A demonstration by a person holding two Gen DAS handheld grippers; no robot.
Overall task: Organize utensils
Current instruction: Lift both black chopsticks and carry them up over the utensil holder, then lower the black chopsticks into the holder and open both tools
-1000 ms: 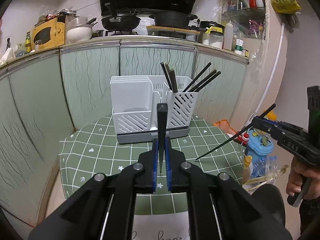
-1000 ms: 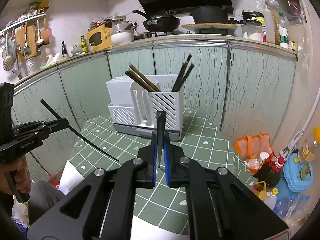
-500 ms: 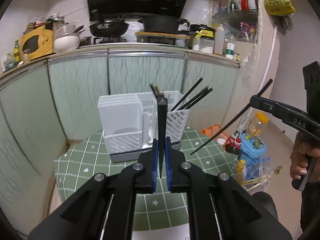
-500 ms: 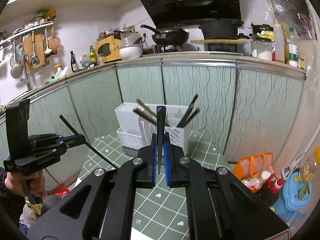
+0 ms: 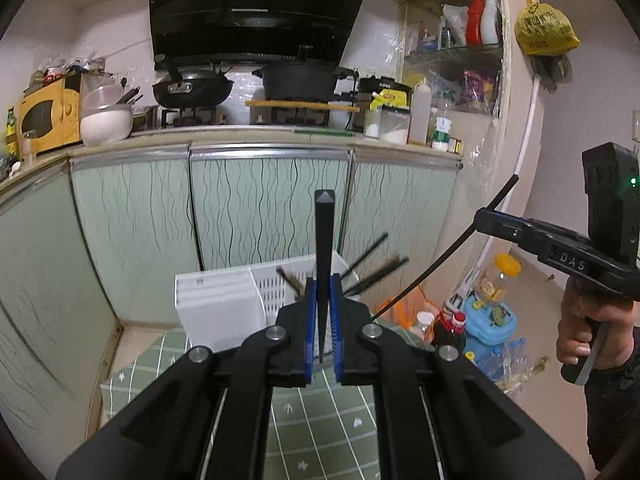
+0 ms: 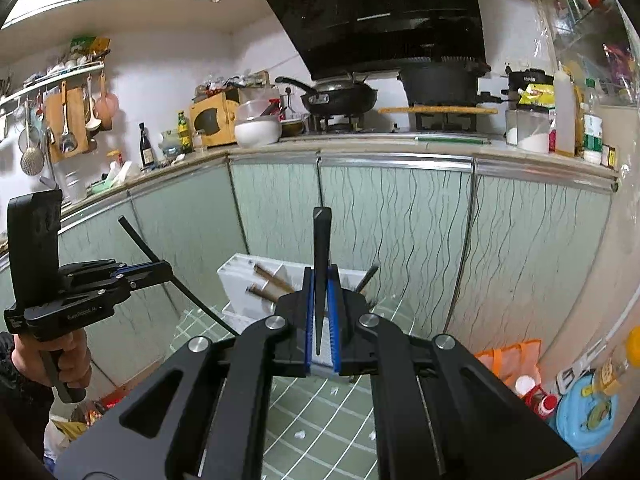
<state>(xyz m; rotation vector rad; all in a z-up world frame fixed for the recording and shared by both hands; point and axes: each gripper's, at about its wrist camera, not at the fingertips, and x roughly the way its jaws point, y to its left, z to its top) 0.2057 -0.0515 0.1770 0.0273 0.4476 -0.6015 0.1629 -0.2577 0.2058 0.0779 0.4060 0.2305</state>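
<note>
Both claws raised above rack (image 5: 216, 304), each clamping 1 chopstick: left claw (image 5: 323, 280), right claw (image 6: 322, 280).

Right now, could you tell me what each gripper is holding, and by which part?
Each holds one black chopstick: the left gripper and the right gripper both clamp near the thin end.
</note>
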